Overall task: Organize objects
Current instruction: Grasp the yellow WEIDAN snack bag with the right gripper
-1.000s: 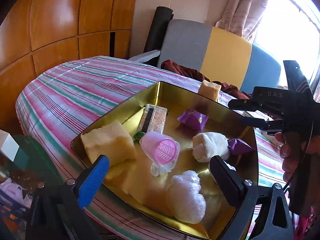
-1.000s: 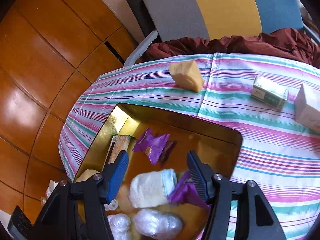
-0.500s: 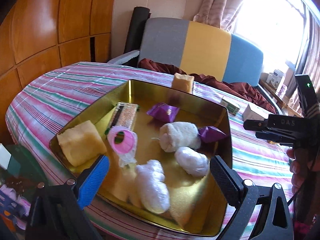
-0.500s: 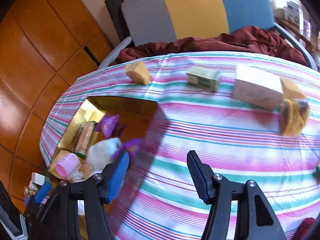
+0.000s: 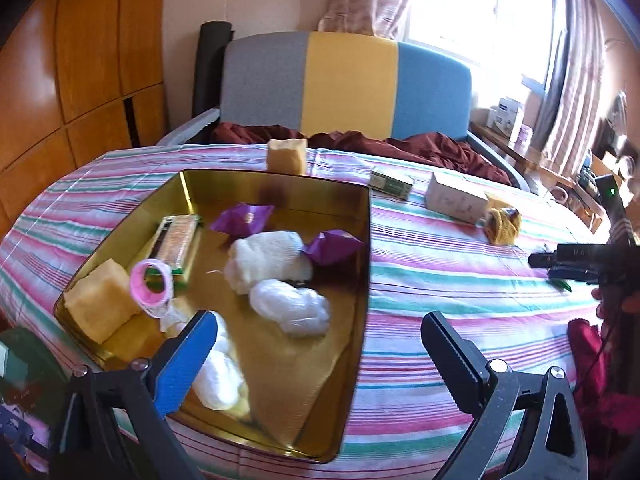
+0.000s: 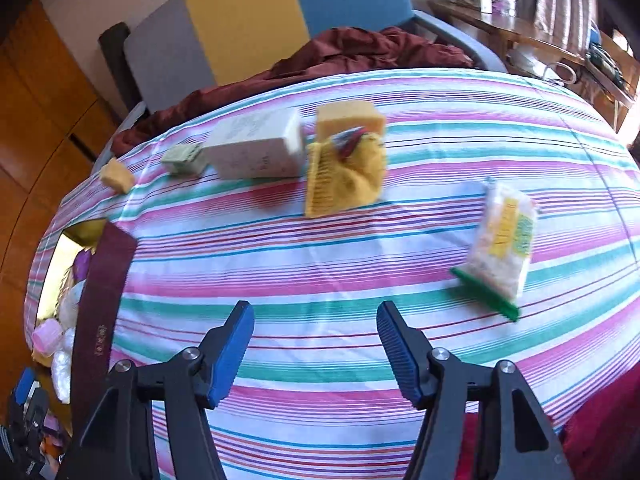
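Observation:
A gold metal tray (image 5: 362,248) sits on the striped table and holds a yellow sponge (image 5: 100,304), a pink roller (image 5: 151,288), purple wrappers (image 5: 244,218), white bundles (image 5: 290,306) and a snack bar (image 5: 176,238). My left gripper (image 5: 316,354) is open and empty over the tray's near right corner. My right gripper (image 6: 316,346) is open and empty above bare cloth. Ahead of it lie a yellow cloth item (image 6: 344,176), a white box (image 6: 256,148) and a clear snack bag with a green edge (image 6: 500,244). The tray's edge (image 6: 100,312) shows at far left.
A small green box (image 6: 184,158) and a yellow sponge (image 6: 116,176) lie at the table's far left edge. A second sponge (image 6: 348,118) sits behind the yellow cloth. A chair with dark red cloth (image 5: 360,140) stands behind the table; a shelf (image 6: 560,52) is at right.
Both grippers swung right. The right gripper left the tray and now faces the loose items on the cloth. The left view shifted from the tray's middle to its right corner.

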A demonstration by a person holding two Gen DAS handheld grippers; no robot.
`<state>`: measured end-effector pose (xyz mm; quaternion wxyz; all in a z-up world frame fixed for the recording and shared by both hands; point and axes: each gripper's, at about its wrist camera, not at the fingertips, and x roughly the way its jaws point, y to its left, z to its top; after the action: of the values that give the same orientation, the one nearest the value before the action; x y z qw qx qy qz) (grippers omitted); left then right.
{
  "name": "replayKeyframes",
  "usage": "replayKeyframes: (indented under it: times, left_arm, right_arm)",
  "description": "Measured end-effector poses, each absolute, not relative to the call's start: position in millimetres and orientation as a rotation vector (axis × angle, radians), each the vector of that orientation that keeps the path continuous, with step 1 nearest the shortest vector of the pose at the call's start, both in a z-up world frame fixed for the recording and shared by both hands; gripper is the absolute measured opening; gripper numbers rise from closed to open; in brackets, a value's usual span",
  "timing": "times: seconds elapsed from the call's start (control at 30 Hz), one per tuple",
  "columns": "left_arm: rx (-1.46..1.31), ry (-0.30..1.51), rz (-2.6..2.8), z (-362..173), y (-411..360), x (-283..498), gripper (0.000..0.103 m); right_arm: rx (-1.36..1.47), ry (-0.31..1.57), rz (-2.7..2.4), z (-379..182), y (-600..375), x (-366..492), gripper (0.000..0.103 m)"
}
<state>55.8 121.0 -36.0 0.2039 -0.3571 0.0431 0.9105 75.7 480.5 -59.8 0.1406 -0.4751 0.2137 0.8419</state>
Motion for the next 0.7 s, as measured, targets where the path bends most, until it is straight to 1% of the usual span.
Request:
replayKeyframes:
  times: [0.2, 0.33, 0.6, 0.7]
  left_arm:
    - [-0.957, 0.161, 2.499, -33.9, 137.1, 67.4, 0.103]
    - [-0.951, 0.180, 2.478, -34.8, 145.0, 73.1, 0.103]
    - [-0.960, 0.225, 2.462, -38.3, 159.2, 76.8, 0.103]
    - [-0.967, 0.238, 2.446, -40.1, 165.5, 77.4, 0.103]
  right_arm:
    - [-1.183, 0.617, 2.269, -51.5, 556.0, 95.8, 0.067]
    - [-1.170, 0.630, 2.183, -66.9, 587.5, 99.0, 0.067]
    - [-1.160, 0.795, 2.158, -94.5, 608.1, 94.5, 0.067]
    - [-1.158, 0.782, 2.161, -95.9, 606.2, 92.0, 0.067]
